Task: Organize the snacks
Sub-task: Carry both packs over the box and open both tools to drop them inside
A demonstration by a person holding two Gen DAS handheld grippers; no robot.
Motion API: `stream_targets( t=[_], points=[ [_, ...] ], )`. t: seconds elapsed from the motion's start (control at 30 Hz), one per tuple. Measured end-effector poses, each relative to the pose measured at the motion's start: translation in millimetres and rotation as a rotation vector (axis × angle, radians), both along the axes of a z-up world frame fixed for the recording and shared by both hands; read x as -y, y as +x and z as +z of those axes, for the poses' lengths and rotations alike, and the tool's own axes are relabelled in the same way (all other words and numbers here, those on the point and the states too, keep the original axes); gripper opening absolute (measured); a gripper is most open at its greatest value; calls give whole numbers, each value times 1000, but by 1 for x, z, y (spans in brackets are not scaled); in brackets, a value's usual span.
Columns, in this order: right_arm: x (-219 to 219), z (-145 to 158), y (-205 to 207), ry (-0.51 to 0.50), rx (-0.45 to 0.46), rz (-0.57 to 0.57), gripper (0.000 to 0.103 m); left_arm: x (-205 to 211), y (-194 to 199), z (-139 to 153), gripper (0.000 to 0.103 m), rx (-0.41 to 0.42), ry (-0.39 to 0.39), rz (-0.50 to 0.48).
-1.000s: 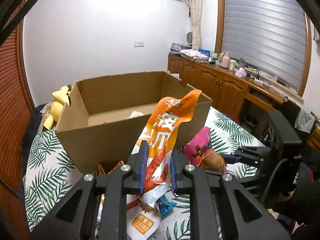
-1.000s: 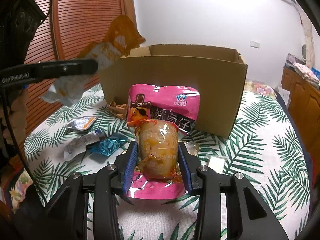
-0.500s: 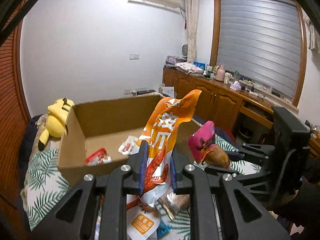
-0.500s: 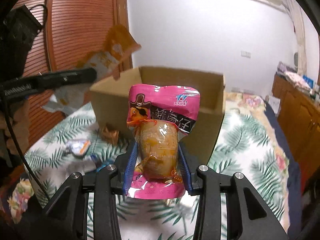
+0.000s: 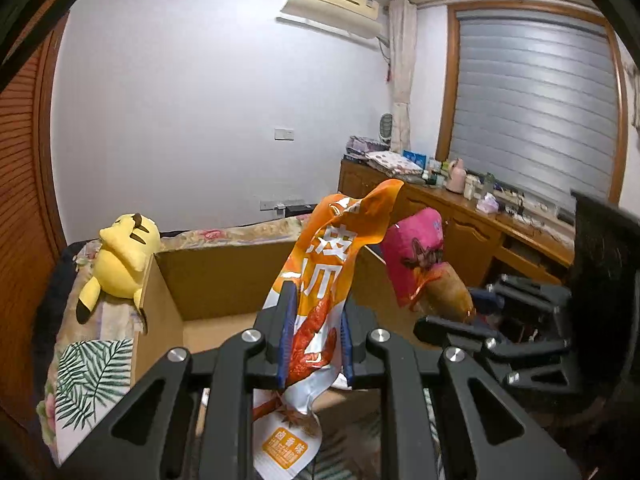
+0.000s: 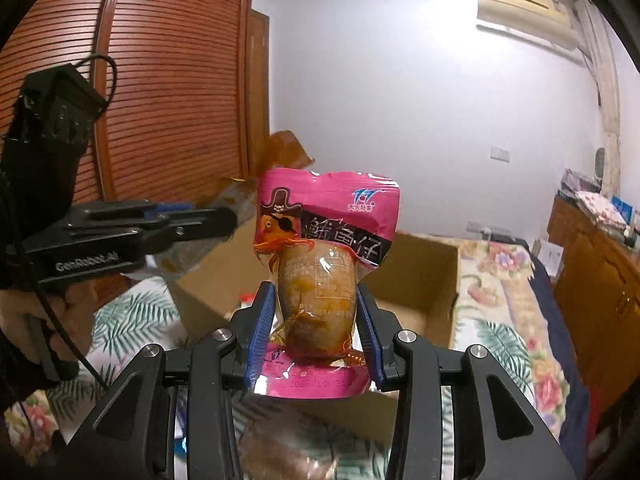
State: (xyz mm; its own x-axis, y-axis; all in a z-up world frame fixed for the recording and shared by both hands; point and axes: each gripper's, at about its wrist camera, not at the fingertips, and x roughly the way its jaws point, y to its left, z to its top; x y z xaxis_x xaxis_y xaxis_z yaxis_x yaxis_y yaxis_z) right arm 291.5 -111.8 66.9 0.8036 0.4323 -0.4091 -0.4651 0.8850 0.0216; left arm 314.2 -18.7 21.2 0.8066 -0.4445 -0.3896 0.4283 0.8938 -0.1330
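Note:
My left gripper (image 5: pixel 314 330) is shut on an orange and white snack bag (image 5: pixel 328 280) and holds it above the open cardboard box (image 5: pixel 216 280). My right gripper (image 6: pixel 316 328) is shut on a pink snack pouch (image 6: pixel 320 248) with a brown lump inside, held over the box (image 6: pixel 424 272). The pink pouch (image 5: pixel 420 256) and right gripper (image 5: pixel 472 320) also show at the right of the left wrist view. The left gripper (image 6: pixel 224 218) reaches in from the left of the right wrist view. The box floor is mostly hidden.
A yellow plush toy (image 5: pixel 120 256) lies by the box's far left corner on the palm-leaf bedcover (image 5: pixel 92 376). A wooden sideboard (image 5: pixel 460 224) with clutter runs along the right wall. A slatted wooden door (image 6: pixel 160 100) stands at the left.
Both grippers have risen and moved forward with their snacks, from in front of the box to above its opening. The loose snacks on the bedcover have dropped out of view.

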Motion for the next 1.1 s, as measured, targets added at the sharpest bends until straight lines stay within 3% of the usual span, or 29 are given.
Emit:
stream_targets(
  t=[0.23, 0.47, 0.83, 1.1],
  points=[
    [1, -14, 28, 48, -16, -20, 40, 2, 31, -3, 17, -2, -4, 23],
    [0, -25, 52, 28, -24, -55, 40, -1, 54, -19, 17, -48, 13, 54],
    [2, -42, 66, 20, -97, -64, 40, 0, 67, -44, 17, -123, 52, 82],
    [3, -47, 67, 20, -140, -62, 41, 1, 66, -46, 17, -124, 56, 92]
  ],
)
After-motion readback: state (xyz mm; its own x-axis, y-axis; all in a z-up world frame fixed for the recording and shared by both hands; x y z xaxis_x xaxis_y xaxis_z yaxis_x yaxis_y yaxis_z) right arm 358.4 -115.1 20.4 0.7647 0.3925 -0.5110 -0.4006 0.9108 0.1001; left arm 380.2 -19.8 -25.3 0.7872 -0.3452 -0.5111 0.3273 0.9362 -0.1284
